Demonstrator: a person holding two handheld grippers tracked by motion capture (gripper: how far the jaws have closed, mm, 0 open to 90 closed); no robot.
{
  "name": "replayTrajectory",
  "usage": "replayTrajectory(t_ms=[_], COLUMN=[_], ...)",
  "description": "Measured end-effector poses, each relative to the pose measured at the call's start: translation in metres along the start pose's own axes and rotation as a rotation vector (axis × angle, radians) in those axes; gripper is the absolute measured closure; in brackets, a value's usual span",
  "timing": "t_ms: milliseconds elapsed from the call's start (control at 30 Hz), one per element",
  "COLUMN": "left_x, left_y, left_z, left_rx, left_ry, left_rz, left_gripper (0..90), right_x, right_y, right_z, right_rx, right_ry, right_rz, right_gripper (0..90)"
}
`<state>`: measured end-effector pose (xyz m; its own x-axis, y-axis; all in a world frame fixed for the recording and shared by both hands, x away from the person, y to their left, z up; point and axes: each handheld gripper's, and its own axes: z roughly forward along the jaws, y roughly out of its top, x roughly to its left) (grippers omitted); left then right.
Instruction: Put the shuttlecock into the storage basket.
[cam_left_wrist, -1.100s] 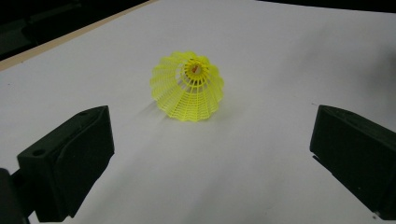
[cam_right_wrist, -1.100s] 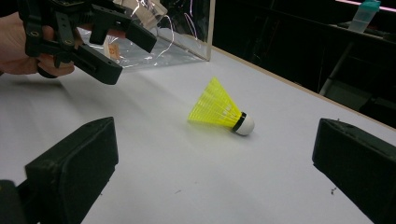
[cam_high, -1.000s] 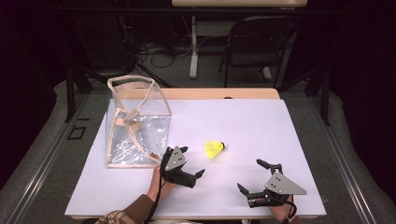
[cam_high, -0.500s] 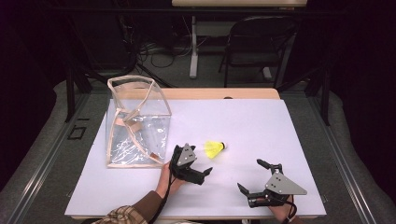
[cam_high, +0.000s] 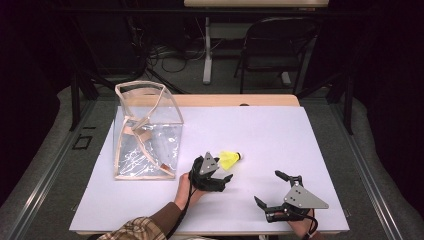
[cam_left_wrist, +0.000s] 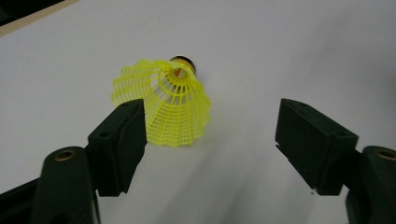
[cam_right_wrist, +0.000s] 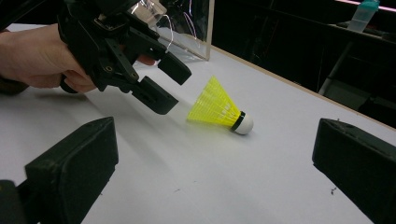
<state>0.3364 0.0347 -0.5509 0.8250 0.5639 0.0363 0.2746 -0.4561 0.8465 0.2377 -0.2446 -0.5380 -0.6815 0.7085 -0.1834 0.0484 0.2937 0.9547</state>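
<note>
A yellow shuttlecock (cam_high: 231, 160) with a white, black-banded cork lies on its side on the white table top (cam_high: 280, 140). My left gripper (cam_high: 223, 170) reaches it from the near left. In the left gripper view its jaws have just been closing; the mesh skirt (cam_left_wrist: 175, 102) lies just ahead of the jaw tips, beside the left jaw, and the right jaw stands well clear of it, so the pads do not press on it. My right gripper (cam_high: 267, 187) rests open at the near right, nothing between its jaws. The right gripper view shows the shuttlecock (cam_right_wrist: 217, 108) with the left gripper (cam_right_wrist: 170, 86) beside it.
A clear plastic box (cam_high: 147, 130) with tan edging stands open-topped on the table's left side, seen too as the clear plastic box (cam_right_wrist: 187, 23) behind the left hand. A dark chair (cam_high: 272, 45) and cables lie beyond the far edge.
My left gripper has moved right and forward up to the shuttlecock, and its jaws stand narrower than before. The right gripper and the shuttlecock have kept still.
</note>
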Motion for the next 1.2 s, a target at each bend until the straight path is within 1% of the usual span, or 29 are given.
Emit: replayTrajectory(t_ms=[67, 267, 400, 467, 667, 767, 867, 933, 1067, 1200], left_x=[-0.001, -0.002, -0.003, -0.003, -0.003, -0.003, -0.003, -0.003, -0.005, -0.006], left_y=[0.002, 0.006, 0.009, 0.009, 0.009, 0.009, 0.009, 0.01, 0.011, 0.011], left_z=[0.003, 0.009, 0.013, 0.015, 0.019, 0.021, 0.022, 0.023, 0.026, 0.029], left_rx=[0.01, 0.019, 0.023, 0.027, 0.028, 0.029, 0.035, 0.035, 0.03, 0.045], left_ry=[0.001, 0.012, 0.02, 0.024, 0.04, 0.046, 0.048, 0.055, 0.062, 0.071], left_rz=[-0.002, -0.012, -0.03, -0.033, -0.068, -0.088, -0.092, -0.115, -0.129, -0.141], left_gripper=[31.5, 38.7, 44.3, 46.7, 53.1, 55.9, 58.1, 59.7, 62.9, 63.7], right_x=[0.0, 0.0, 0.0, 0.0, 0.0, 0.0, 0.0, 0.0, 0.0, 0.0], right_y=[0.0, 0.0, 0.0, 0.0, 0.0, 0.0, 0.0, 0.0, 0.0, 0.0], right_z=[0.0, 0.0, 0.0, 0.0, 0.0, 0.0, 0.001, 0.001, 0.0, 0.001], right_rx=[0.002, 0.002, 0.008, 0.009, 0.005, 0.008, 0.011, 0.012, 0.016, 0.018], right_ry=[0.002, 0.001, 0.002, 0.002, 0.002, 0.003, 0.003, 0.003, 0.005, 0.006], right_rz=[0.003, 0.003, 0.001, 0.0, -0.001, -0.001, -0.002, -0.002, -0.003, -0.002], right_gripper=[0.0, 0.0, 0.0, 0.0, 0.0, 0.0, 0.0, 0.0, 0.0, 0.0])
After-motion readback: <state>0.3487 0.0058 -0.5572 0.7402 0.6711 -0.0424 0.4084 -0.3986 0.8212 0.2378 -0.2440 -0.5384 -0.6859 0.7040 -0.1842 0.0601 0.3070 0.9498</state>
